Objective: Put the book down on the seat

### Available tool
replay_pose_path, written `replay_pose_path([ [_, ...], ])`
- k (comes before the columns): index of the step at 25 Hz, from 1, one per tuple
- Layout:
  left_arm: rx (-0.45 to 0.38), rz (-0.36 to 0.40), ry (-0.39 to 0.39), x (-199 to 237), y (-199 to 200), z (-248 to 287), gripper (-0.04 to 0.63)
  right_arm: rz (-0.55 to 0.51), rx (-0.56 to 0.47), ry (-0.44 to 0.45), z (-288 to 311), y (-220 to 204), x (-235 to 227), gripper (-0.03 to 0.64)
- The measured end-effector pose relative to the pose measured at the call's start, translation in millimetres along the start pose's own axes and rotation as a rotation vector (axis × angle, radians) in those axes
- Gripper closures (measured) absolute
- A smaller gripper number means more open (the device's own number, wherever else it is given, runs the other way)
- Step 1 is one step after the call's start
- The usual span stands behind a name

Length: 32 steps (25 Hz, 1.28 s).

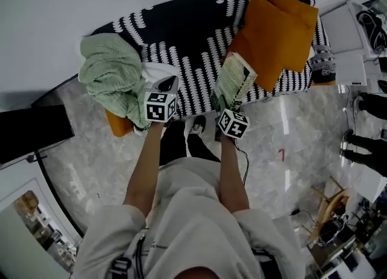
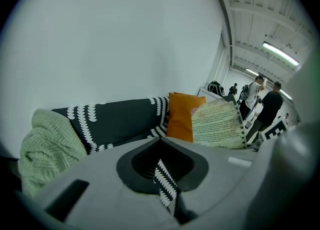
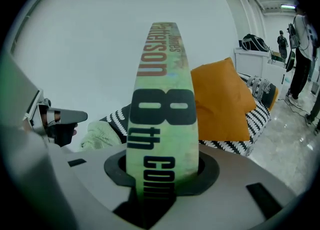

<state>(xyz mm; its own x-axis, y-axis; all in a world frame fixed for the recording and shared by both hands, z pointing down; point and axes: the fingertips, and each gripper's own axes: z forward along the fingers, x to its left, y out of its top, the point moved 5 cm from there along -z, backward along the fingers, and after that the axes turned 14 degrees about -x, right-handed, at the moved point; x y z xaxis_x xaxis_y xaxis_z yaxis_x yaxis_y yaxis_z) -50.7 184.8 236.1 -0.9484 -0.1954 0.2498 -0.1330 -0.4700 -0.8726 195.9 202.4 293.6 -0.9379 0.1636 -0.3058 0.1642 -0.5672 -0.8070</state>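
Right tongs clamp the book upright over the sofa seat's near edge, left of the orange cushions, left tongs nearly closed, empty; released edge-on, we risk it toppling onto the floor.

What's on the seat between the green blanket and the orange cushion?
Nothing: only bare black-and-white seat cover there, seen in the head view.

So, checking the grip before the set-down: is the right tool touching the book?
Touching. In the right gripper view the right tool is shut on the book, its green spine clamped between the jaws.
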Motion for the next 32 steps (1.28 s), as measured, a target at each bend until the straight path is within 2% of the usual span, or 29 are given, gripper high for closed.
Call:
replay_pose_path([
  [6,0.035,-0.038,-0.071,22.3,-29.2,36.8,0.589,0.098,0.034,-0.013,21.6,-17.4,-2.1,0.456],
  [10,0.079,-0.074,-0.119,32.4,-49.2,55.6,0.589,0.073,0.097,-0.05,27.1,-31.2,-3.0,0.456],
  [17,0.153,-0.09,-0.157,41.2,-64.9,75.6,0.589,0.205,0.157,-0.069,46.3,-54.7,-4.2,0.456],
  [23,0.207,-0.118,-0.181,61.1,-69.8,92.9,0.59,0.272,0.207,-0.142,67.2,-68.7,-10.2,0.456],
  [25,0.231,-0.129,-0.203,64.0,-81.2,104.4,0.589,0.264,0.223,-0.14,79.3,-75.8,-15.5,0.456],
  [29,0.276,-0.099,-0.238,88.4,-109.9,132.2,0.589,0.232,0.267,-0.11,123.4,-95.4,-10.5,0.456],
  [32,0.31,-0.08,-0.264,100.5,-132.1,149.4,0.589,0.251,0.277,-0.073,149.7,-108.1,-9.2,0.456],
])
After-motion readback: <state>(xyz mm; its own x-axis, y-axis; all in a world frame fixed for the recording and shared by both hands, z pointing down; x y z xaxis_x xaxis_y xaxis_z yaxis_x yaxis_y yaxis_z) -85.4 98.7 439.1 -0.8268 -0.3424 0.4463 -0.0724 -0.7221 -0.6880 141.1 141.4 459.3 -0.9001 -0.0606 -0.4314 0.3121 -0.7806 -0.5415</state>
